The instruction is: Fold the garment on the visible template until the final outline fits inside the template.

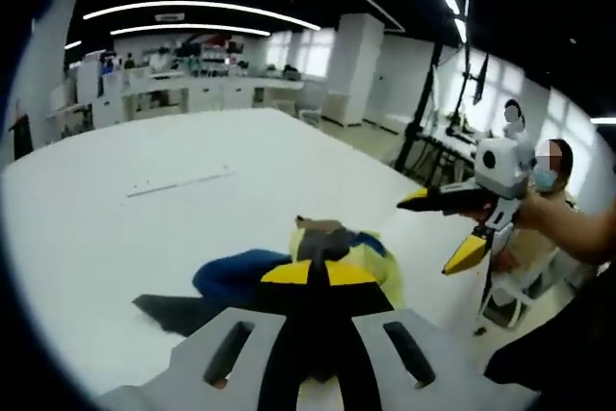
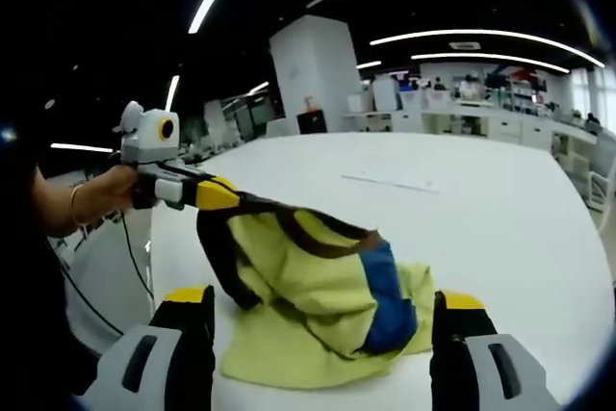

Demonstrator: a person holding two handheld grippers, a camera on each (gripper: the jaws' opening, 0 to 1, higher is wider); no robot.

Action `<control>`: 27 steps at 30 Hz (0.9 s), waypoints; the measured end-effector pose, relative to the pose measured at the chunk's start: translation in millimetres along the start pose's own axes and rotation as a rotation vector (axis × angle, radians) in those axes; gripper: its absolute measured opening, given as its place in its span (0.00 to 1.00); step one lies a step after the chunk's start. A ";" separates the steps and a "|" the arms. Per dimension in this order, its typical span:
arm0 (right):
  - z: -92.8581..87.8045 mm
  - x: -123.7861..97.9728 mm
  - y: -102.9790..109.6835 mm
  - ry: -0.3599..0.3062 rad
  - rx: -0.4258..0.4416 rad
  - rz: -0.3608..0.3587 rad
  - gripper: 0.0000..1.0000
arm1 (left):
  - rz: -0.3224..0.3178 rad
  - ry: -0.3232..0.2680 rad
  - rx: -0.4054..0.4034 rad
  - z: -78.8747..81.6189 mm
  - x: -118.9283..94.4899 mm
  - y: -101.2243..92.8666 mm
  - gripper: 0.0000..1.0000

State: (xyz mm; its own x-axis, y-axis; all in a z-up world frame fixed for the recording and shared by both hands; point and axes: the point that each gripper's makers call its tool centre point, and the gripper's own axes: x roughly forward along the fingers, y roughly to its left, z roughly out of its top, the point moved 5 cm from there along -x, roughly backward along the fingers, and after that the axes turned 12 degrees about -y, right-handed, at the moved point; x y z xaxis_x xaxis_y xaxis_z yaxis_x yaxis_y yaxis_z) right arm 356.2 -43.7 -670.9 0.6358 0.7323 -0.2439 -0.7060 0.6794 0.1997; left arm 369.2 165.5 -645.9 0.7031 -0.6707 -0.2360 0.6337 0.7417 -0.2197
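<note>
Garment bunched on the white desk (image 2: 500, 209), one edge lifted.
I see the yellow-and-blue garment (image 2: 337, 305) heaped near the desk's edge; my left tongs (image 2: 219, 195) are clenched on its dark trim, my right tongs (image 1: 452, 228) hang released just beside it.
</note>
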 end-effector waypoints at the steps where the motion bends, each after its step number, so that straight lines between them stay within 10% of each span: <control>1: 0.5 0.9 -0.6 0.000 0.001 0.000 0.93 | 0.002 -0.004 -0.013 -1.6 -1.6 2.5 0.00; 27: -3.2 32.6 -41.4 0.044 0.070 -0.050 0.51 | 0.093 0.034 -0.080 -42.4 -9.5 43.5 0.01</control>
State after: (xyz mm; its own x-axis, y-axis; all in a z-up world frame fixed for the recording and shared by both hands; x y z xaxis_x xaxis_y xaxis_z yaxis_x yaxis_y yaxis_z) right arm 405.1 -48.1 -690.2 0.6544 0.6958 -0.2961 -0.6493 0.7177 0.2514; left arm 376.3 203.9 -693.3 0.7451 -0.6002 -0.2909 0.5381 0.7986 -0.2696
